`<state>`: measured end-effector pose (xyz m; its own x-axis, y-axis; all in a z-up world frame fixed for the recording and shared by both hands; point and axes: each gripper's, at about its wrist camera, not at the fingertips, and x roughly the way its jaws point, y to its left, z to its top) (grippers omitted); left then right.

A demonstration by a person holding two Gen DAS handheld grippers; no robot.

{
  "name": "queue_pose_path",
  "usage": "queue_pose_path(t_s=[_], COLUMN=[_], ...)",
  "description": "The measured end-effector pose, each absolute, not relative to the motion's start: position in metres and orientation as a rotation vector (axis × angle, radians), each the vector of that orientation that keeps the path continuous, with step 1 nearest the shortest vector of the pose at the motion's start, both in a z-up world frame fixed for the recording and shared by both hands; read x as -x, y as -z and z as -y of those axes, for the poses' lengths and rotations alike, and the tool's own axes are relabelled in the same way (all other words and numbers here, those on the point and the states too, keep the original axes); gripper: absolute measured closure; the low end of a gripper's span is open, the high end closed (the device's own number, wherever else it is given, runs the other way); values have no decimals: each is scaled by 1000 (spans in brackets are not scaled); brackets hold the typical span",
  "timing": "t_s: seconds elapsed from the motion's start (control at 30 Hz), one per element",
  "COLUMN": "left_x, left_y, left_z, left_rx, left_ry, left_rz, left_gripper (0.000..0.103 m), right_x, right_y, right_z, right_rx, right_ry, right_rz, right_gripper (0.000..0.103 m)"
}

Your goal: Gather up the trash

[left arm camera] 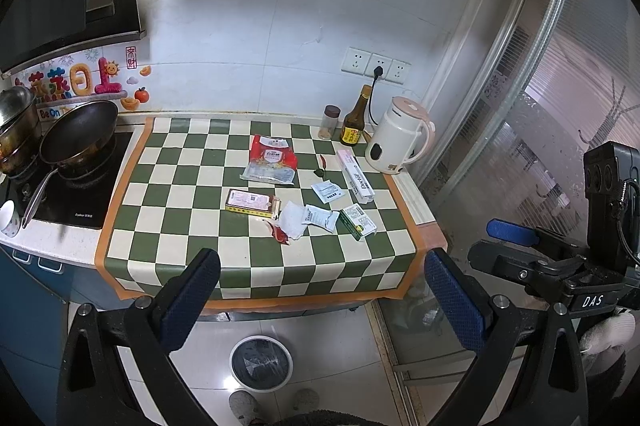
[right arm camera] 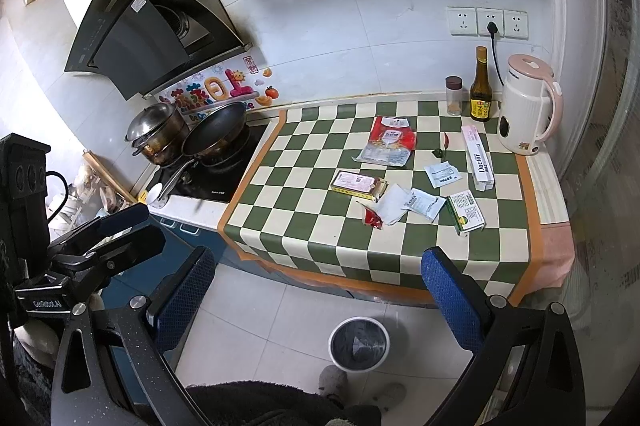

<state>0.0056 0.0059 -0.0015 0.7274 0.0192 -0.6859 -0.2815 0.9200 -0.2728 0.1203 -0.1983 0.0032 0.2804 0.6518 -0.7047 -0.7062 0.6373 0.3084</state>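
Kitchen cleanup yet to start: wrappers strewn on green-and-cream checked cloth [left arm camera: 168, 186].

Left gripper [left arm camera: 320, 290] & right gripper [right arm camera: 318, 286] wide, empty; white round bin [left arm camera: 260, 362] w/ black liner below cloth's front edge; nothing collected.

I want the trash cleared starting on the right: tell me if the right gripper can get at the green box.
Probably yes: the right gripper is open, and the green box lies flat near the counter's front edge with nothing over it.

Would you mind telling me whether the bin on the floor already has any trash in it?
Apparently empty: the bin is open-topped, and both wrist views show only its dark liner inside, though its bottom is dim.
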Motion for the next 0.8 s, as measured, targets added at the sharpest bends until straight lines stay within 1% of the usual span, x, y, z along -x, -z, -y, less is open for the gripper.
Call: queue_pose_path(t_s=[0.8], left_x=[-6], left_y=[0], left_z=[-4], left_rx=[374], left_ry=[-171], left_rz=[-740], left_gripper=[0], right_x=[-115], right_y=[-8], right_z=[188], right_rx=[77], right_ry=[-922], right_rz=[-911], right_gripper=[0])
